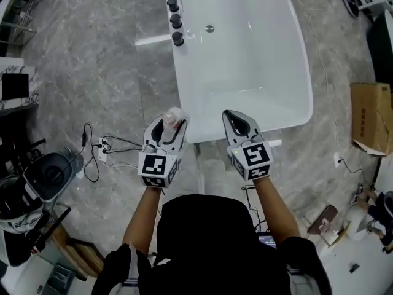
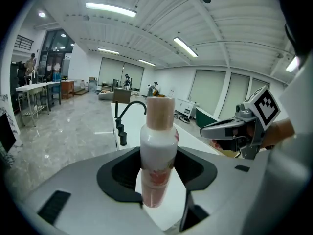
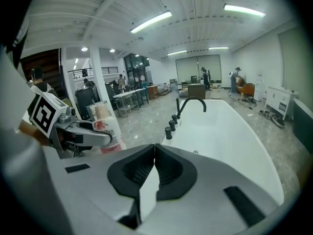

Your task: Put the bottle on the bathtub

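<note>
A white bottle [image 2: 158, 153] with a pale pink cap and a pink flower print stands upright between the jaws of my left gripper [image 1: 169, 126], which is shut on it. In the head view the bottle [image 1: 172, 118] hangs just off the near left corner of the white bathtub [image 1: 273, 97]. The right gripper view shows the same bottle [image 3: 104, 126] at the left, held off the tub's left side. My right gripper [image 1: 237, 125] is shut with nothing in it, over the tub's near rim. The bathtub [image 3: 254, 151] stretches ahead and to the right.
A black faucet [image 3: 190, 105] and black knobs [image 1: 176, 21] line the tub's far left rim, and a drain [image 1: 210, 28] sits in the basin. Cables and a power strip [image 1: 104, 146] lie on the marble floor at the left. A cardboard box [image 1: 370, 117] stands at the right.
</note>
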